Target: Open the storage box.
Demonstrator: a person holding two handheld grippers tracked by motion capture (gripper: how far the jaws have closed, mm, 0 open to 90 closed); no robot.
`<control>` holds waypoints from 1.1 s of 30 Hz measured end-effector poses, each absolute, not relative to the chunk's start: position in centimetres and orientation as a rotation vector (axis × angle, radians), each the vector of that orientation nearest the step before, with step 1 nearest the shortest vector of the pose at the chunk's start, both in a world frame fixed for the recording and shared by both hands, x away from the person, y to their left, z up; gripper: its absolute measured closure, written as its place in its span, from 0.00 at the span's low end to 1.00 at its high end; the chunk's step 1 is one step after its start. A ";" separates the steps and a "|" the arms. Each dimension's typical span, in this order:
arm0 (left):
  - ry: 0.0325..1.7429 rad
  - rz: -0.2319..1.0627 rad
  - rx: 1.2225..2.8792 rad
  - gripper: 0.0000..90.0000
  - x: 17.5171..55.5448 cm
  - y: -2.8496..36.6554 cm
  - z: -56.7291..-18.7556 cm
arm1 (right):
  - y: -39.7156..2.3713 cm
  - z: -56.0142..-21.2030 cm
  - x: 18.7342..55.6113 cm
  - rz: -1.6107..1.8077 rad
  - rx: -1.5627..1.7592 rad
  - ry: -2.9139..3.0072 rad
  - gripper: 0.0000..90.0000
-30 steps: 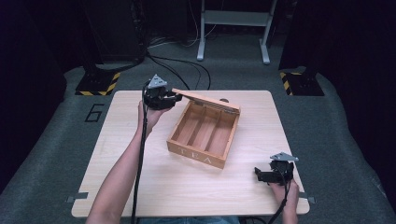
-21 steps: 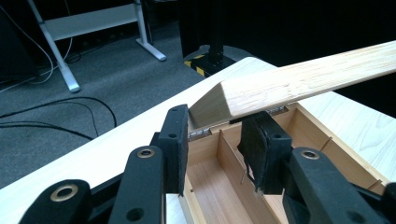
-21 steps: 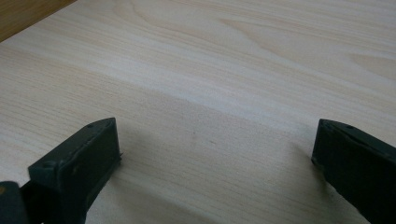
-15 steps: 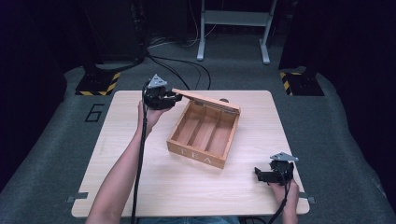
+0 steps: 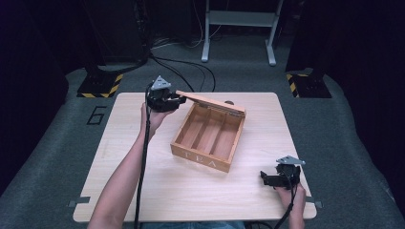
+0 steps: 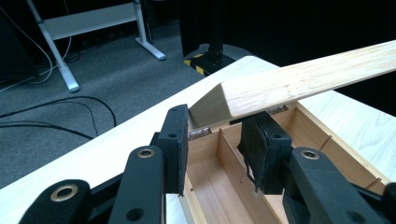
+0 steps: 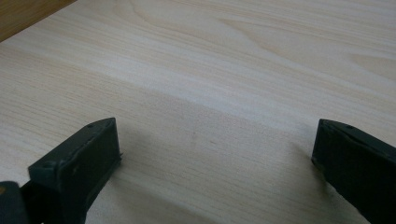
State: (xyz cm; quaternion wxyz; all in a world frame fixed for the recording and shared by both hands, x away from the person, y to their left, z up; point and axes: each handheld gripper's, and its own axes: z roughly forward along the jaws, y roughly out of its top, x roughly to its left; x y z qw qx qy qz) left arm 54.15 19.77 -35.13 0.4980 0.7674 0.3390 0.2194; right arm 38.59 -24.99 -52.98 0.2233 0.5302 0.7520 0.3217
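So: left gripper (image 6: 212,154) has its jaws around the near corner of the lid (image 6: 299,88), pads on either side of the wood. In the left gripper view the right pad seems to sit just under the corner edge, and a sliver of gap may remain, so call it clamped on the lid corner, not fully certain. The lid is raised at a shallow tilt, hinged along the far wall of the tea box (image 5: 208,136), which sits centre of the high view, slightly right of middle on the table (image 5: 143,191).

Progress, as a judgement: box is partway open. Three empty compartments are exposed; dividers are visible under the lid in the left gripper view. What's left is swinging the lid further back (or bringing it down, if closing is the aim; direction can't be read from this).

Pose: left forearm (image 5: 122,183) runs from bottom centre-left up to the upper-left corner of the box, with the left hand (image 5: 152,118) under the gripper and the cable trailing along the arm.

Right gripper (image 5: 279,177) rests lower right of the high view, well apart from the box, jaws spread wide over bare tabletop, holding nothing.
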 end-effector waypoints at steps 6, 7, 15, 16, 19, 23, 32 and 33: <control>0.820 0.532 1.858 0.69 54.1 19.8 -35.1 | -25.0 -53.0 38.6 0.888 1.465 2.076 0.00; 0.821 0.531 1.858 0.69 54.1 19.8 -35.1 | -25.0 -53.0 38.6 0.888 1.464 2.076 0.00; 0.823 0.533 1.861 0.69 54.1 19.8 -35.1 | -25.0 -53.0 38.6 0.888 1.464 2.076 0.00; 0.822 0.531 1.860 0.69 54.2 19.8 -35.1 | -25.0 -53.0 38.6 0.888 1.464 2.076 0.00; 0.824 0.531 1.861 0.69 54.2 19.8 -35.1 | -25.0 -53.0 38.6 0.888 1.464 2.076 0.00; 0.824 0.530 1.864 0.69 54.2 19.7 -35.0 | -25.0 -53.0 38.6 0.888 1.464 2.076 0.00; 0.828 0.529 1.863 0.69 54.2 19.7 -35.0 | -25.0 -53.0 38.6 0.888 1.464 2.076 0.00; 0.828 0.529 1.863 0.69 54.2 19.7 -35.0 | -25.0 -53.0 38.6 0.888 1.464 2.076 0.00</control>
